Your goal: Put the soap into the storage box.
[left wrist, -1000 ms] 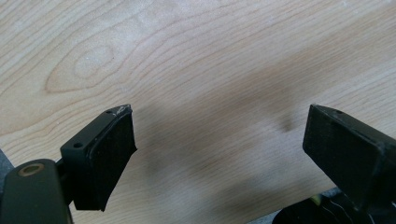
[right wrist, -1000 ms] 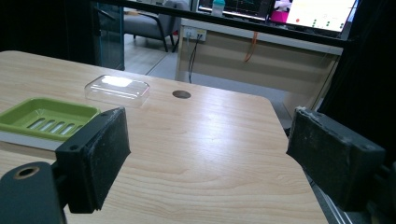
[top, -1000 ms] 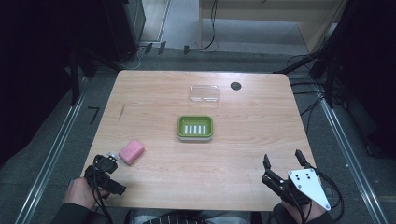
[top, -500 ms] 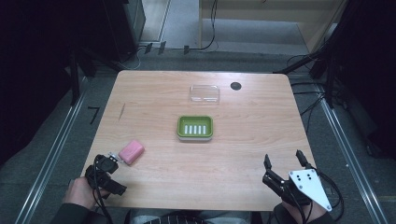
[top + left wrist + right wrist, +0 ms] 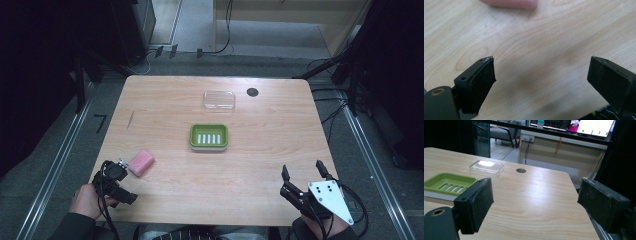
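Nothing is shifting since the earlier frames: both grippers are staying put. Left gripper (image 5: 116, 175), jaws apart, is hovering low at the near-left corner of the surface (image 5: 250, 165), the pink soap (image 5: 141, 162) lying just beyond, long axis slanting far-right. Right gripper (image 5: 301, 177) is idling open, well apart.

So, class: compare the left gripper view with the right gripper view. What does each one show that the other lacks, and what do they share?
The left gripper view alone has the pink soap bar, just its edge at the top, ahead of the open left gripper. The right gripper view alone has the green soap dish, the clear lid behind it, the dark round spot and a room beyond. Both share the wooden table and wide-open black jaws, as on the right gripper.
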The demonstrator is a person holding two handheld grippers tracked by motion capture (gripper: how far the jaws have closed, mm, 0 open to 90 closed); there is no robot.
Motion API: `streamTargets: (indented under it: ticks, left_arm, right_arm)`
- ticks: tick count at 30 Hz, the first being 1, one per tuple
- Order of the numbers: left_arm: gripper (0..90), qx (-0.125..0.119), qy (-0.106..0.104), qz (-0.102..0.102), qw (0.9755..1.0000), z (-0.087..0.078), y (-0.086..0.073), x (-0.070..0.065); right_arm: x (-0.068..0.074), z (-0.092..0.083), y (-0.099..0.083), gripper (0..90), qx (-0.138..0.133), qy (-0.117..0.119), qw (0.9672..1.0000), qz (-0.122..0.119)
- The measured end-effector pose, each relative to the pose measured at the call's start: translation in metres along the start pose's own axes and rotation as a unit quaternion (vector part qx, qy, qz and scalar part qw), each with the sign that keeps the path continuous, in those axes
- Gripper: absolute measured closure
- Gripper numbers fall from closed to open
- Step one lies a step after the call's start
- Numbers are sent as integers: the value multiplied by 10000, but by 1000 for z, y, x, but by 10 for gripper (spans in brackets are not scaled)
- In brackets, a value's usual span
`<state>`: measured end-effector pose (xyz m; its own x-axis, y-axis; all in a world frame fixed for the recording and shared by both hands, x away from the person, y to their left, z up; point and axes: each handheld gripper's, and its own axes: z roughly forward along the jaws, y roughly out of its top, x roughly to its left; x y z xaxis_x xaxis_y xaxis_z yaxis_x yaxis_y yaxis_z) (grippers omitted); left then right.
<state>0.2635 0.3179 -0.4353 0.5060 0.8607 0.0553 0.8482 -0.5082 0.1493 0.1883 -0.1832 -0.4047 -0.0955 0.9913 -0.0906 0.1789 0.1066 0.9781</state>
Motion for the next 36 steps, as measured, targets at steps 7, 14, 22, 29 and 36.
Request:
streamTargets:
  ticks: [7, 14, 22, 29, 36]
  left_arm:
    - [82, -125, -80, -23, 9999, -3, 9, 4]
    - [72, -160, -98, 19, 9998, -3, 20, 6]
    - [75, -250, -69, 17, 9997, -4, 33, 9]
    - [75, -310, -74, 8, 9995, -2, 49, 12]
    - [73, -347, -77, 53, 9994, 0, 62, 12]
  right_arm:
    - [-1, -1, 0, 127, -7, -7, 10000, 7]
    - [-2, -1, -1, 127, -1, -21, 10000, -7]
    - [-1, -1, 0, 127, -3, -12, 10000, -20]
    - [-1, -1, -1, 127, 6, -15, 10000, -8]
    - [-1, -1, -1, 127, 3, -8, 10000, -20]
